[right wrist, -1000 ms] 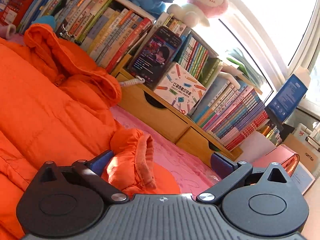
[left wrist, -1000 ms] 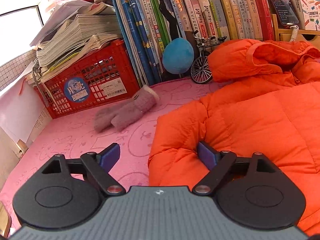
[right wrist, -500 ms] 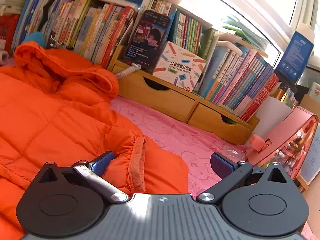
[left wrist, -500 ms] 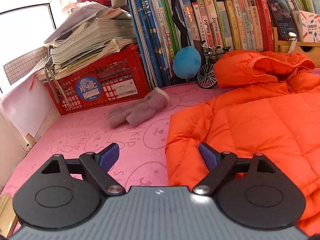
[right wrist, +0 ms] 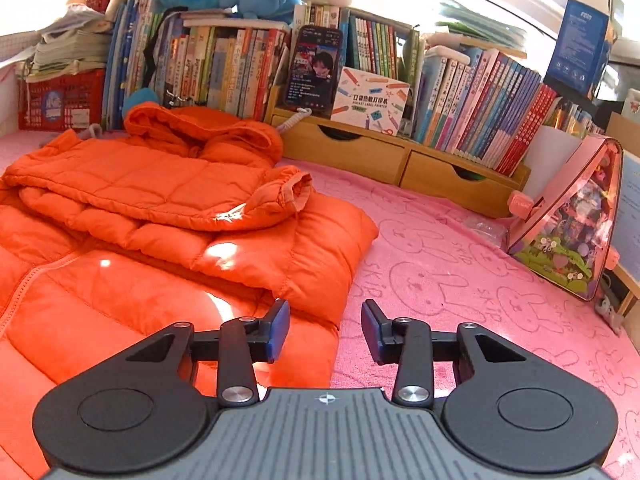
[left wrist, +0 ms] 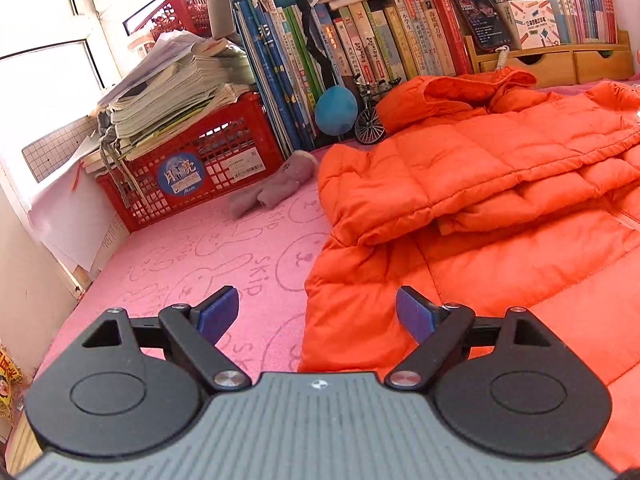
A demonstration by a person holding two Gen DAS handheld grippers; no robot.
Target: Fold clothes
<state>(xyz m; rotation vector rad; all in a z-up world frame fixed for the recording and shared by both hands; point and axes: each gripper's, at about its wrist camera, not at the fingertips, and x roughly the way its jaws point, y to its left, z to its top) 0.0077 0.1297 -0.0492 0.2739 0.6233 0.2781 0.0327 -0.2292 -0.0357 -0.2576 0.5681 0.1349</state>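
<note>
An orange puffer jacket (left wrist: 480, 184) lies on the pink cloth (left wrist: 208, 248), front up, with both sleeves folded across its body and the hood towards the books. It also shows in the right wrist view (right wrist: 140, 216). My left gripper (left wrist: 318, 314) is open and empty, hovering over the jacket's lower left edge. My right gripper (right wrist: 325, 330) is open and empty, its jaws narrower, above the jacket's lower right edge where a folded sleeve cuff (right wrist: 298, 186) rests.
A red crate (left wrist: 188, 176) stacked with papers stands at the back left. A grey glove (left wrist: 272, 192) lies beside the jacket. Books (right wrist: 224, 64), a toy bicycle (left wrist: 372, 120) and wooden drawers (right wrist: 392, 160) line the back. A pink case (right wrist: 568, 224) leans at the right.
Both grippers have pulled back and risen from the jacket. The right sleeve now lies folded across the body. The right gripper's jaws have narrowed.
</note>
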